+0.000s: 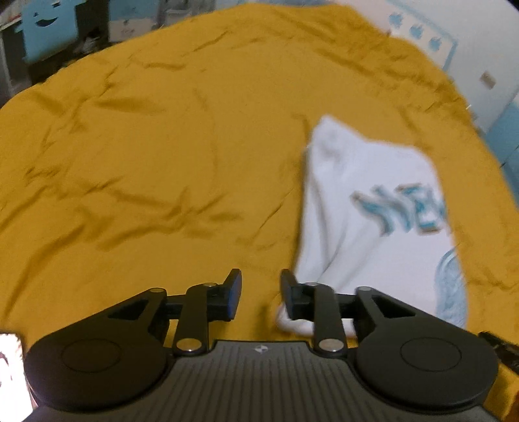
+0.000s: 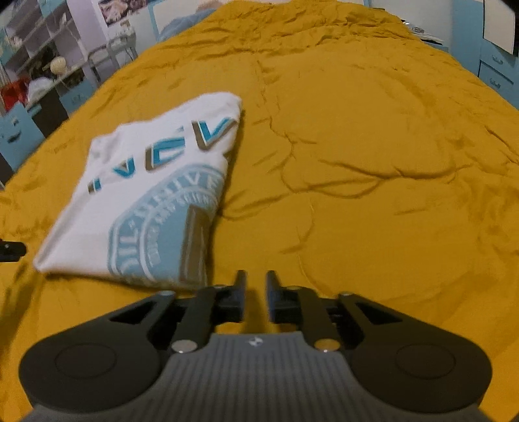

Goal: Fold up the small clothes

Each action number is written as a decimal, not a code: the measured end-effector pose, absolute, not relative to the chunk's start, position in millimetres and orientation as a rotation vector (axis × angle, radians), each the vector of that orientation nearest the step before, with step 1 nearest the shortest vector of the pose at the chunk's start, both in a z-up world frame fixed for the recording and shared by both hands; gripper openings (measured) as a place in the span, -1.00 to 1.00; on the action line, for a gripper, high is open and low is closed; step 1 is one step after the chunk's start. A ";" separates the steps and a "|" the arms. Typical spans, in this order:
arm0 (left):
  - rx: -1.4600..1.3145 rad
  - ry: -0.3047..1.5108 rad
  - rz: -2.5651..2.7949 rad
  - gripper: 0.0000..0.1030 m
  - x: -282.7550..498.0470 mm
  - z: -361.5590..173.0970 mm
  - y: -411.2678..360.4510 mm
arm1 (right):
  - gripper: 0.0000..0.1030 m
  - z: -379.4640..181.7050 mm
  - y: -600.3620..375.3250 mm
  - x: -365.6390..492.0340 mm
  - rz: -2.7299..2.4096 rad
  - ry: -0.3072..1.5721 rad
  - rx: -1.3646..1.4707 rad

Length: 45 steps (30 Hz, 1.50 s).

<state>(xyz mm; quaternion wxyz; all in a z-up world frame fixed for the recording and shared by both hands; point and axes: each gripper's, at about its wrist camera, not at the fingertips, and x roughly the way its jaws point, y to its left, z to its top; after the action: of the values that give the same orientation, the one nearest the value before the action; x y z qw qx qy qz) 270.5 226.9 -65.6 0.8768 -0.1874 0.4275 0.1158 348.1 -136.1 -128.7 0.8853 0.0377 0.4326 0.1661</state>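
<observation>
A white T-shirt (image 1: 366,207) with blue lettering and a light-blue round print lies folded into a compact rectangle on the mustard-yellow bedspread (image 1: 146,146). In the left wrist view it lies to the right of my left gripper (image 1: 261,292), which is open and empty; its right finger overlaps the shirt's near corner. In the right wrist view the shirt (image 2: 139,194) lies to the left of my right gripper (image 2: 256,292), which is open with a narrow gap and empty, over bare bedspread (image 2: 373,162).
The wrinkled bedspread covers the whole bed. Blue and white furniture (image 1: 45,29) stands beyond the far edge. Shelves and a desk with clutter (image 2: 39,74) stand at the left; blue drawers (image 2: 496,68) at the right.
</observation>
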 end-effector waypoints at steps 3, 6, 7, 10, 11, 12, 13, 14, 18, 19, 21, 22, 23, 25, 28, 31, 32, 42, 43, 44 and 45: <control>-0.419 0.811 0.166 0.18 280.5 -62.8 226.9 | -0.43 -123.4 -133.4 356.4 0.380 0.880 0.130; -0.483 0.743 0.078 0.42 292.8 -69.1 233.3 | -0.24 -119.9 -129.0 369.8 0.413 0.869 0.180; -0.515 0.735 0.056 0.55 296.7 -72.9 236.1 | -0.16 -119.4 -128.3 374.9 0.421 0.866 0.197; -0.607 0.737 0.008 0.62 313.4 -89.6 251.2 | 0.13 -120.5 -125.9 392.8 0.436 0.866 0.269; -0.635 0.746 -0.003 0.63 320.2 -96.3 255.8 | 0.19 -122.3 -125.7 399.7 0.440 0.869 0.302; -0.666 0.757 -0.009 0.63 327.6 -103.7 261.1 | 0.21 -124.9 -125.5 406.4 0.442 0.877 0.335; -0.694 0.767 -0.005 0.63 335.0 -111.0 265.6 | 0.21 -128.5 -125.4 414.4 0.443 0.888 0.374; -0.722 0.773 -0.005 0.63 339.7 -116.9 269.0 | 0.22 -132.7 -125.1 423.0 0.441 0.901 0.413; -0.801 0.803 -0.058 0.63 366.5 -139.3 276.2 | 0.23 -147.4 -115.7 454.3 0.432 0.930 0.475; -0.809 0.807 -0.076 0.63 373.4 -143.9 277.1 | 0.23 -150.1 -112.4 461.3 0.434 0.934 0.476; -0.828 0.809 -0.096 0.63 386.5 -152.4 279.0 | 0.23 -156.6 -107.3 476.6 0.444 0.938 0.492; -0.844 0.809 -0.104 0.63 392.8 -156.3 281.1 | 0.23 -160.1 -105.9 484.2 0.451 0.942 0.510; -0.864 0.808 -0.118 0.63 399.0 -159.8 283.9 | 0.23 -164.0 -105.5 491.7 0.457 0.947 0.530; -0.903 0.805 -0.149 0.63 409.1 -165.2 290.3 | 0.23 -171.6 -104.5 508.6 0.474 0.958 0.575; -0.938 0.807 -0.191 0.52 426.5 -168.1 295.5 | 0.21 -183.0 -103.3 533.8 0.491 0.970 0.650; -0.932 0.814 -0.212 0.36 443.2 -170.1 293.8 | 0.12 -191.2 -100.2 556.1 0.520 0.965 0.717; -0.923 0.819 -0.211 0.29 448.5 -171.4 292.2 | 0.05 -193.8 -99.4 562.4 0.524 0.965 0.732; -0.904 0.849 -0.184 -0.34 462.1 -170.5 286.3 | -0.57 -216.3 -85.9 596.2 0.501 0.978 0.826; -0.889 0.837 -0.176 -0.45 460.0 -165.1 283.2 | -0.64 -212.9 -83.0 596.0 0.501 0.973 0.803; -0.877 0.821 -0.170 -0.51 455.8 -159.1 281.0 | -0.70 -208.0 -81.0 595.1 0.501 0.965 0.785; -0.860 0.802 -0.169 -0.53 451.6 -151.7 277.6 | -0.72 -203.9 -79.8 594.0 0.503 0.956 0.778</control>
<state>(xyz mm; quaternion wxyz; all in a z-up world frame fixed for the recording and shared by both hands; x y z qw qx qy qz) 451.6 277.6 -151.7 0.8288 -0.4052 0.3777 -0.0798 594.0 -79.8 -203.9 0.7865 0.3611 0.4433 0.2334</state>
